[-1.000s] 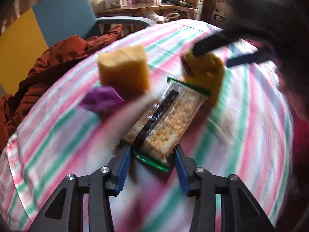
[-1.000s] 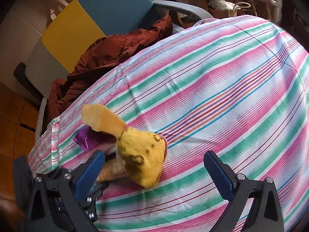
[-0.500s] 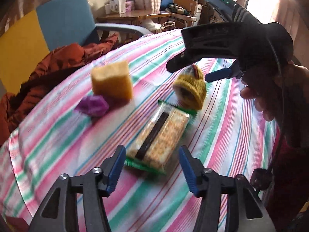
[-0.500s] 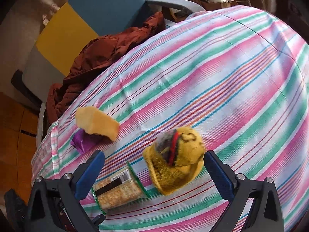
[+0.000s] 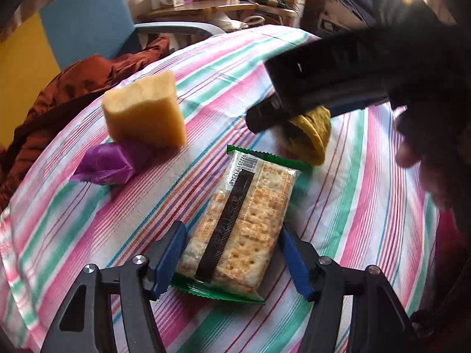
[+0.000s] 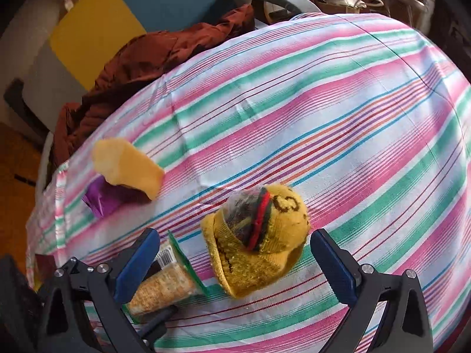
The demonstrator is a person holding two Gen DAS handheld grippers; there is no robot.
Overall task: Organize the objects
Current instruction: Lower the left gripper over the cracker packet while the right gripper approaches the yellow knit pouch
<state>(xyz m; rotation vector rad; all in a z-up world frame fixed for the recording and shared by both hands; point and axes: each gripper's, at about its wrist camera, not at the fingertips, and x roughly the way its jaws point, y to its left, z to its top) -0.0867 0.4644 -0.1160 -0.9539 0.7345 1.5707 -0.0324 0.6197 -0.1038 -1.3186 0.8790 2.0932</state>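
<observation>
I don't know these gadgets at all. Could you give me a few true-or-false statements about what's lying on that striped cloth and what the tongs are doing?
1. The cracker packet lies between the left tongs, whose jaws are opening. True.
2. The right tongs are clamped on the yellow cap. False: they are open around it.
3. The sponge rests against the purple packet. True.
4. The striped cloth is plain blue. False: pink, green and white stripes.

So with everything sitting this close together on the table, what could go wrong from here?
The cracker packet lies between the opening jaws of the left gripper, so pulling away could drag it. The right gripper hangs open around the yellow cap, and one of its fingers is right over the packet, so closing might catch both. The sponge leans on the purple wrapper and could tip.
</observation>
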